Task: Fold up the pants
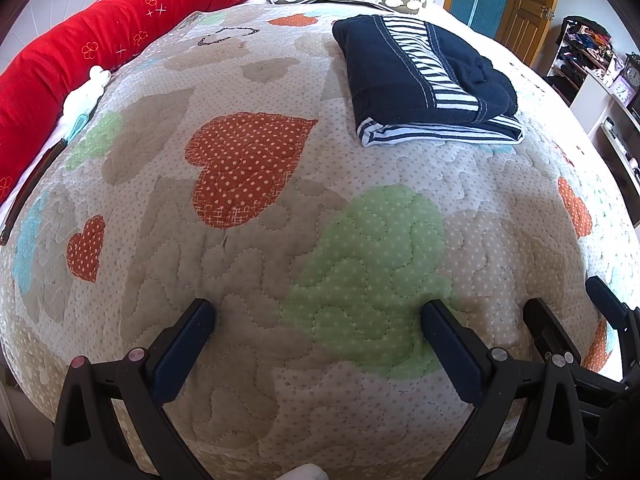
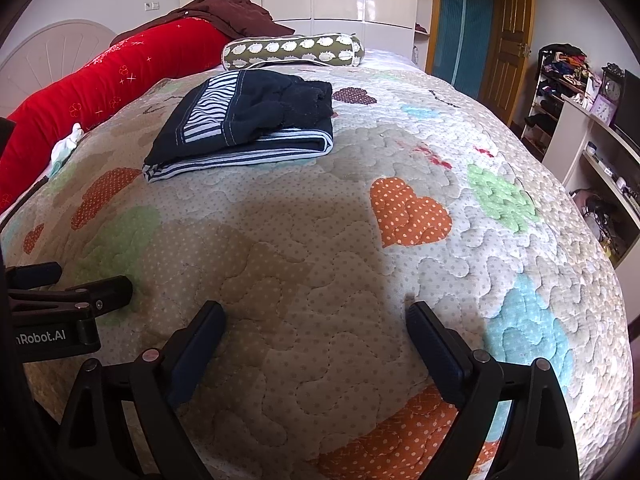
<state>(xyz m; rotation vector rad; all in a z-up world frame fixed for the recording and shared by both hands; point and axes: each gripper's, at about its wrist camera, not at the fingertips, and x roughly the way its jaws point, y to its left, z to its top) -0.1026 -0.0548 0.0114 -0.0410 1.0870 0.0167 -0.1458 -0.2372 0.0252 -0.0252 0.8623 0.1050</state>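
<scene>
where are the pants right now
The folded navy pants lie on the heart-patterned quilt, toward the far end of the bed just short of the green bolster pillow, upper right in the left wrist view.

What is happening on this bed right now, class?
A person holds two tongs over a quilted bedspread. The navy pants with striped trim lie folded in a neat stack, untouched. The left tongs and the right tongs are open and empty, well short of the pants.

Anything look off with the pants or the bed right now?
Nothing stands out. The pants lie folded in a compact stack on the quilt, edges roughly lined up. Both the left gripper and right gripper are open and empty.
</scene>
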